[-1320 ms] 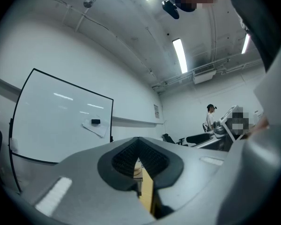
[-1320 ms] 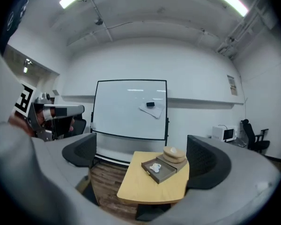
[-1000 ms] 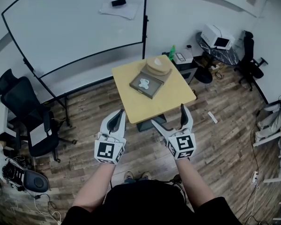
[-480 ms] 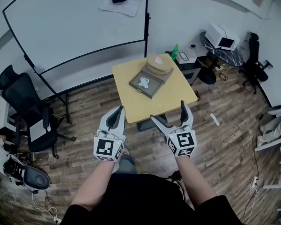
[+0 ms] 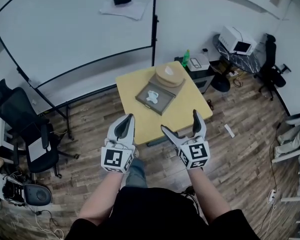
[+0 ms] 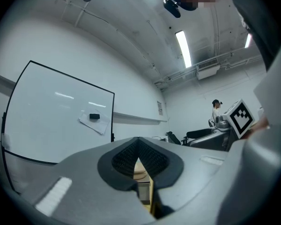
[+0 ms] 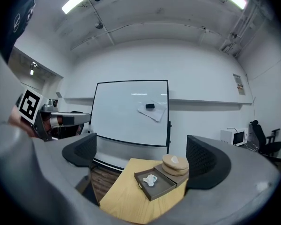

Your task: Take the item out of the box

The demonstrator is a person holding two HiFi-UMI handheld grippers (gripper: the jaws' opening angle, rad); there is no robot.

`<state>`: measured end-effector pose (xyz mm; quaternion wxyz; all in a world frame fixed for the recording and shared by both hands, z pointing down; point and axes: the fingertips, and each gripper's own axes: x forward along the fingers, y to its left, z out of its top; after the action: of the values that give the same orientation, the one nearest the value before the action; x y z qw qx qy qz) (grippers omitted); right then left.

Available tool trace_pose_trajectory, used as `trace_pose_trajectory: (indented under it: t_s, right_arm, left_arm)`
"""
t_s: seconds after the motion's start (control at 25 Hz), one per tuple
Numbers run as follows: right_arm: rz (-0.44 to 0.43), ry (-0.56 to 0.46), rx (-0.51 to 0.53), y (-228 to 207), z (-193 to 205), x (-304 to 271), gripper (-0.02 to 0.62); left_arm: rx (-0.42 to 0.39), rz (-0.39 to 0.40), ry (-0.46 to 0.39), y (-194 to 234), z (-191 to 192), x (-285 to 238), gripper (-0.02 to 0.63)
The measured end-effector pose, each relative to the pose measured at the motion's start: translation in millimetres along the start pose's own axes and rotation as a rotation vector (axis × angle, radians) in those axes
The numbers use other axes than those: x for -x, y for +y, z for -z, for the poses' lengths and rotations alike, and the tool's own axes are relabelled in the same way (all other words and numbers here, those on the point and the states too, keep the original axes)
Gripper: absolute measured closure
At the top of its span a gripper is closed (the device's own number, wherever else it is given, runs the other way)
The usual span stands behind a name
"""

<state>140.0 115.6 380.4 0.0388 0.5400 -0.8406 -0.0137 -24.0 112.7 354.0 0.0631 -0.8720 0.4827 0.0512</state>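
Head view shows left gripper (image 5: 125,120) clenched empty, right gripper (image 5: 180,121) released; the small white crumpled item (image 5: 151,92) in the shallow brown box (image 5: 163,104) may slip from a loose pinch.

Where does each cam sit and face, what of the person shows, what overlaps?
Head view: on the head, steeply down at table, box; forearms, left gripper, right gripper show.
Left gripper view: rides the left gripper, along its shut jaws toward the whiteboard.
Right gripper view: rides the right gripper, through open jaws at the box.
Shared: head and right gripper views both show the box's white item.
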Motion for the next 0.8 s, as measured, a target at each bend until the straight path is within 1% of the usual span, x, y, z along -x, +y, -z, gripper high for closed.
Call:
trace_pose_trajectory:
  t_s: [0.2, 0.36, 0.48, 0.64, 0.8]
  right_arm:
    - [0.007, 0.019, 0.004, -21.4, 6.4, -69.9, 0.002]
    - [0.013, 0.057, 0.007, -38.5, 11.2, -131.6, 0.002]
    - [0.033, 0.079, 0.011, -51.8, 9.9, -173.7, 0.002]
    - [0.063, 0.097, 0.014, -74.6, 7.2, -231.2, 0.002]
    - [0.083, 0.128, 0.01, -89.8, 10.7, -275.9, 0.002]
  left_arm:
    - [0.017, 0.02, 0.008, 44.4, 22.3, -62.1, 0.607]
    - [0.032, 0.06, 0.025, 81.0, 36.4, -122.4, 0.607]
    - [0.03, 0.096, 0.032, 109.8, 42.0, -166.4, 0.607]
    - [0.031, 0.13, 0.018, 149.3, 47.9, -225.8, 0.607]
    - [0.046, 0.163, 0.029, 176.2, 60.6, -268.5, 0.607]
